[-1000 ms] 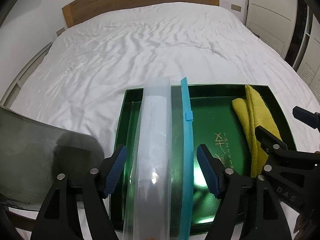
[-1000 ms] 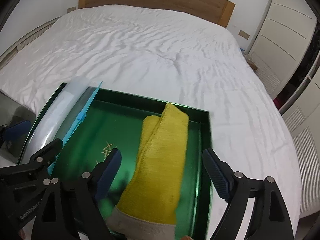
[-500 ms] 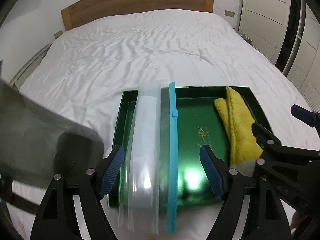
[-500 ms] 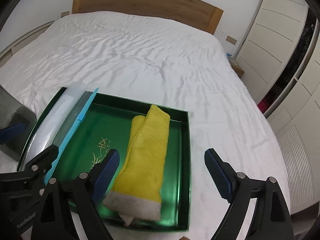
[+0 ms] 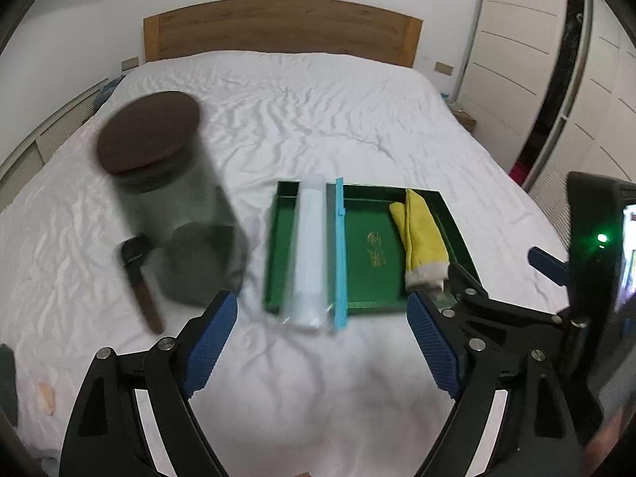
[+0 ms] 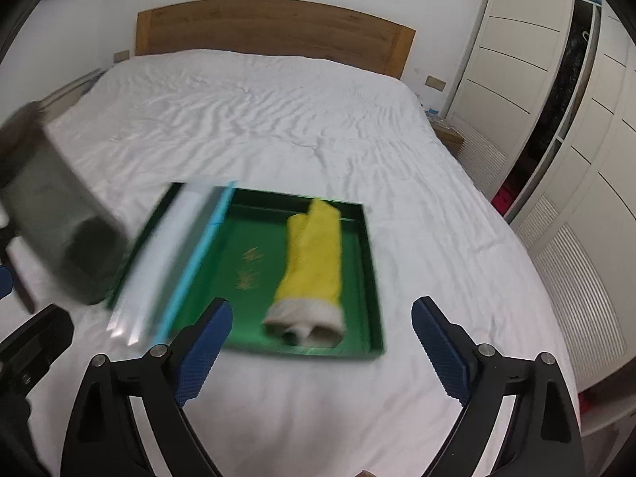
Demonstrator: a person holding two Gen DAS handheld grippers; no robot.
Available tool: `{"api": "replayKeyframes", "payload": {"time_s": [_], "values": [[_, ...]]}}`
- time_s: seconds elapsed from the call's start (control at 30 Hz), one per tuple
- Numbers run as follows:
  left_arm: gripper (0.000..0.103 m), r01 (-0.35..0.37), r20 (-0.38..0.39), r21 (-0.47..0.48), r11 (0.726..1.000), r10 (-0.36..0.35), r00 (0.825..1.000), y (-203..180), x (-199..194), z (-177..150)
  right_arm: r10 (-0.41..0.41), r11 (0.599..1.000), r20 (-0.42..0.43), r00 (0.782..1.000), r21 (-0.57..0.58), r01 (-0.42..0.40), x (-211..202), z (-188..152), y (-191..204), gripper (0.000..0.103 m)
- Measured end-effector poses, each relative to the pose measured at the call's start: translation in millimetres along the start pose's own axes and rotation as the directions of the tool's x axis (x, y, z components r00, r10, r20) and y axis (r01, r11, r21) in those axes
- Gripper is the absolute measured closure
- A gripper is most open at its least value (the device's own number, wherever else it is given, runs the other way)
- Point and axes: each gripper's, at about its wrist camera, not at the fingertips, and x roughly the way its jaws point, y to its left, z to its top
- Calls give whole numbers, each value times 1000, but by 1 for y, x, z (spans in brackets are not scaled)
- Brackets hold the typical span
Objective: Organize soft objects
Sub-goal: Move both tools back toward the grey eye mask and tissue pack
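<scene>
A green tray (image 5: 365,254) (image 6: 254,238) lies on the white bed. In it lie a folded yellow cloth with a white end (image 5: 421,238) (image 6: 314,258) at the right and a clear zip bag with a blue strip (image 5: 314,254) (image 6: 175,262) at the left, overhanging the near edge. My left gripper (image 5: 322,342) is open and empty, above the sheet in front of the tray. My right gripper (image 6: 318,353) is open and empty, in front of the cloth. It also shows in the left wrist view (image 5: 497,310).
A dark glass jar with a brown lid (image 5: 167,198) (image 6: 51,234) stands left of the tray. A small dark tool with a brown handle (image 5: 139,278) lies beside it. A wooden headboard (image 5: 278,35) is at the far end, white wardrobes (image 6: 556,119) at the right.
Both grippers have pulled back and up from the tray, so the tray looks smaller and farther. The jar and the tool have come fully into view. Both stay open.
</scene>
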Motion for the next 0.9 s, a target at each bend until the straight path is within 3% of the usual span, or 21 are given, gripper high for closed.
{"api": "replayKeyframes", "payload": {"time_s": [0.13, 0.3, 0.53, 0.9], "values": [[20, 42, -6, 19, 999, -42, 999, 43, -42, -24, 52, 999, -7, 999, 5, -52, -45, -19, 41, 10], [20, 22, -4, 88, 996, -22, 1000, 112, -89, -57, 117, 992, -24, 993, -36, -117, -92, -42, 106, 10], [20, -86, -31, 162, 983, 92, 995, 221, -144, -105, 245, 967, -79, 966, -49, -250, -150, -66, 198, 10], [20, -240, -86, 217, 946, 264, 961, 358, -168, -150, 274, 957, -163, 948, -47, -285, -177, -89, 273, 10]]}}
